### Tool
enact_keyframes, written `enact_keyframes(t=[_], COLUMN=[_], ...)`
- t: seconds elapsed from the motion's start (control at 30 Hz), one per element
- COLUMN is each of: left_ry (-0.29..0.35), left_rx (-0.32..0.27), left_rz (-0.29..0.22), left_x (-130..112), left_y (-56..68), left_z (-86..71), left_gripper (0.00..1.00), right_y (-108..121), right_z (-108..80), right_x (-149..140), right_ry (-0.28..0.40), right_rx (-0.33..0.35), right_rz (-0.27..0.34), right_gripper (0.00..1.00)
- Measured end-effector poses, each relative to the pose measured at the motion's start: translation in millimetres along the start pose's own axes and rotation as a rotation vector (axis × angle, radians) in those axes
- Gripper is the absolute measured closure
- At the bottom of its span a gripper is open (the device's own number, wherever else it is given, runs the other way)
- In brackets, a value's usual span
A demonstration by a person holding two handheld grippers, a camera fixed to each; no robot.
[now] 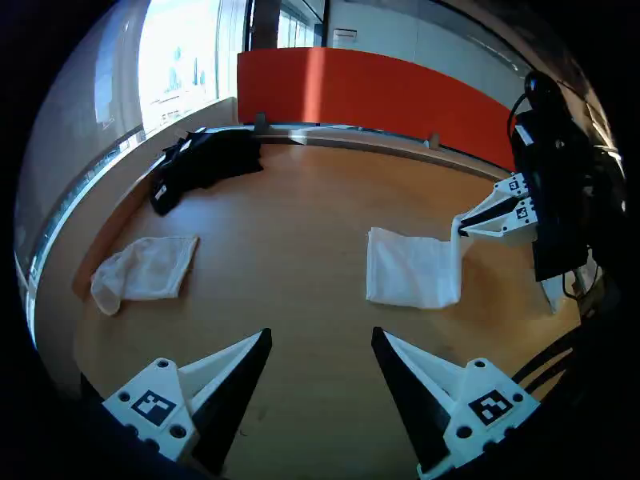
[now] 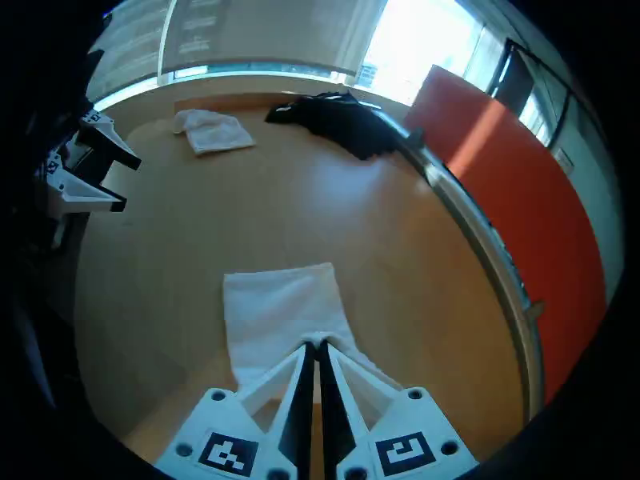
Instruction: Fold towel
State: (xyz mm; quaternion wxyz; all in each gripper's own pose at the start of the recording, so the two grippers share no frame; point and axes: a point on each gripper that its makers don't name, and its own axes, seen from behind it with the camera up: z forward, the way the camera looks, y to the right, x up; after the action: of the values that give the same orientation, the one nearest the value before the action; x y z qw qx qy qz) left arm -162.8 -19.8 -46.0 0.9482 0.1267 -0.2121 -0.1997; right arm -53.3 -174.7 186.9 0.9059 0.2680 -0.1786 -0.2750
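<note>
A white towel [image 1: 412, 268] lies on the wooden table, folded into a rough rectangle. In the right gripper view the same towel [image 2: 276, 308] spreads out just ahead of my right gripper [image 2: 314, 346], which is shut on its near edge and lifts that edge slightly. From the left gripper view, that right gripper [image 1: 460, 228] pinches the towel's right corner. My left gripper [image 1: 320, 336] stands open above bare wood, short of the towel, with nothing between its fingers. It also appears at the far left of the right gripper view, left gripper [image 2: 120, 184], open.
A second white towel [image 1: 144, 270] lies crumpled near the table's left edge, also white towel [image 2: 212, 130]. A black garment [image 1: 204, 160] sits at the far corner by the window. An orange partition [image 1: 376, 92] backs the table. Bare wood lies between the towels.
</note>
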Motion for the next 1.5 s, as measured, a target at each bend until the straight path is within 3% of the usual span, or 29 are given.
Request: enact_keyframes(t=[0.2,0.5,0.9,1.5], left_ry=[-0.004,-0.003,-0.008,0.003], left_rx=[0.002,0.007,0.006,0.003], left_rz=[-0.030,-0.049,-0.039,-0.043], left_x=[-9,-14,-17,-18], left_y=[-2.2,-6.5,-7.4,-6.3], left_z=[-3.1,-2.8,0.1,-3.6], left_gripper=[0.07,0.07,0.07,0.07], right_y=[-24,-32,-32,-24], right_z=[26.4,43.4,45.8,34.7], right_x=[11,23,24,26], right_ry=[-0.025,-0.045,-0.057,-0.059], right_rx=[0.058,0.091,0.098,0.083], right_rz=[-0.045,-0.091,-0.105,-0.123], right_gripper=[0.96,0.96,0.96,0.96])
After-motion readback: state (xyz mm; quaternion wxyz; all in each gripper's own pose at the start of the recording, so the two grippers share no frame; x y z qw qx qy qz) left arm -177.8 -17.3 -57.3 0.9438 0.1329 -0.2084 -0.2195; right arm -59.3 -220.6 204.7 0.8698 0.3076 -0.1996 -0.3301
